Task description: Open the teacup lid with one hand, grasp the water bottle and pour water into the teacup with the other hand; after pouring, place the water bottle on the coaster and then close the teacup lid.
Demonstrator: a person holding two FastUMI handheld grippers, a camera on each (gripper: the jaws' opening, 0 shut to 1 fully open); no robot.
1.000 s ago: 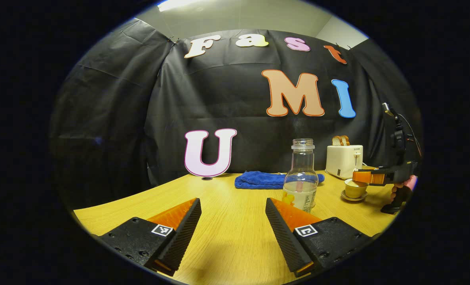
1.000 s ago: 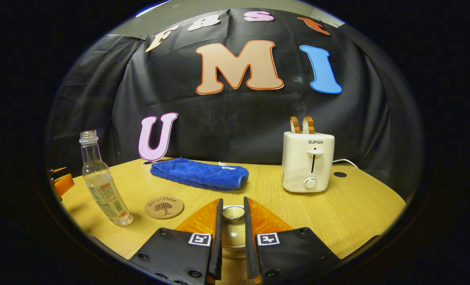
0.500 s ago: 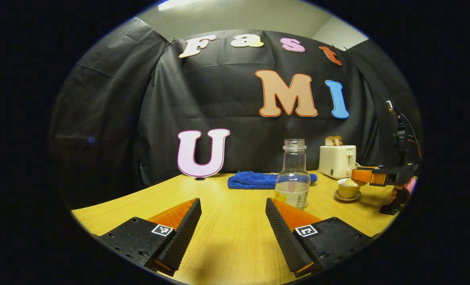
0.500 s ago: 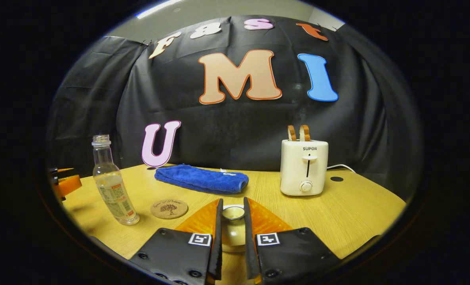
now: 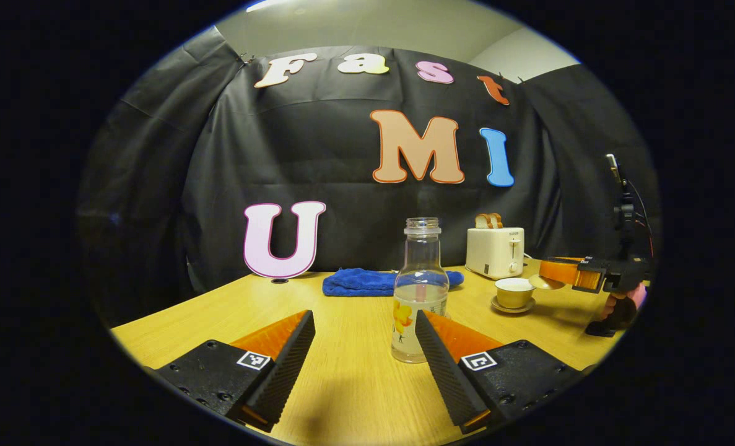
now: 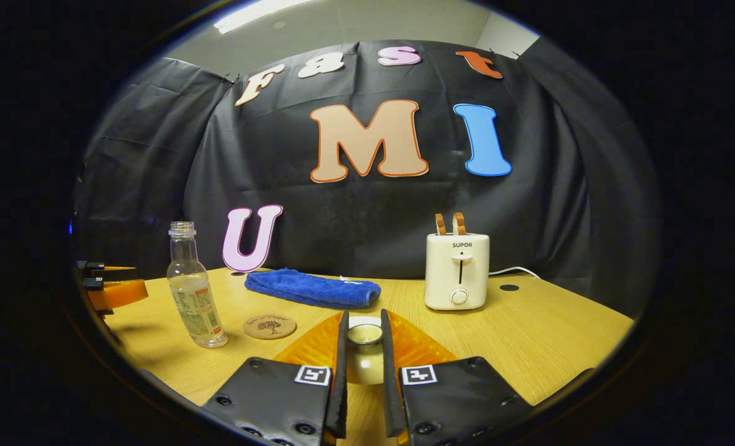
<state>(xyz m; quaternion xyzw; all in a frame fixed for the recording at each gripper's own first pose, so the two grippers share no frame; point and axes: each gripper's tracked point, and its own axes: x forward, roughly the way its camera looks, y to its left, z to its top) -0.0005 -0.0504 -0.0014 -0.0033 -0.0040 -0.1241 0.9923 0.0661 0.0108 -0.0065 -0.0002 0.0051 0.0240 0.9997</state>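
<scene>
A clear water bottle [image 5: 420, 291] with no cap stands on the wooden table [image 5: 342, 384], a little ahead of my open left gripper [image 5: 364, 314] and close to its right finger. Farther right, the yellow teacup [image 5: 514, 292] sits uncovered on its saucer. To the right of the cup and slightly above it, my right gripper [image 5: 548, 272] holds the lid [image 5: 539, 283]. In the right gripper view, that gripper [image 6: 363, 317] is shut on the lid's knob [image 6: 365, 334]. The bottle [image 6: 194, 291] and a round cork coaster [image 6: 270, 326] lie to its left.
A folded blue towel [image 6: 311, 289] lies near the back wall, and a white toaster [image 6: 456, 272] with bread stands at the back right, its cord trailing right. A hand [image 5: 621, 303] grips the right gripper's handle. My left gripper [image 6: 116, 291] shows at the far left of the right gripper view.
My right gripper has lifted the lid off the teacup and drawn it back to the right. My left gripper has turned, bringing the bottle nearer the middle between its open fingers.
</scene>
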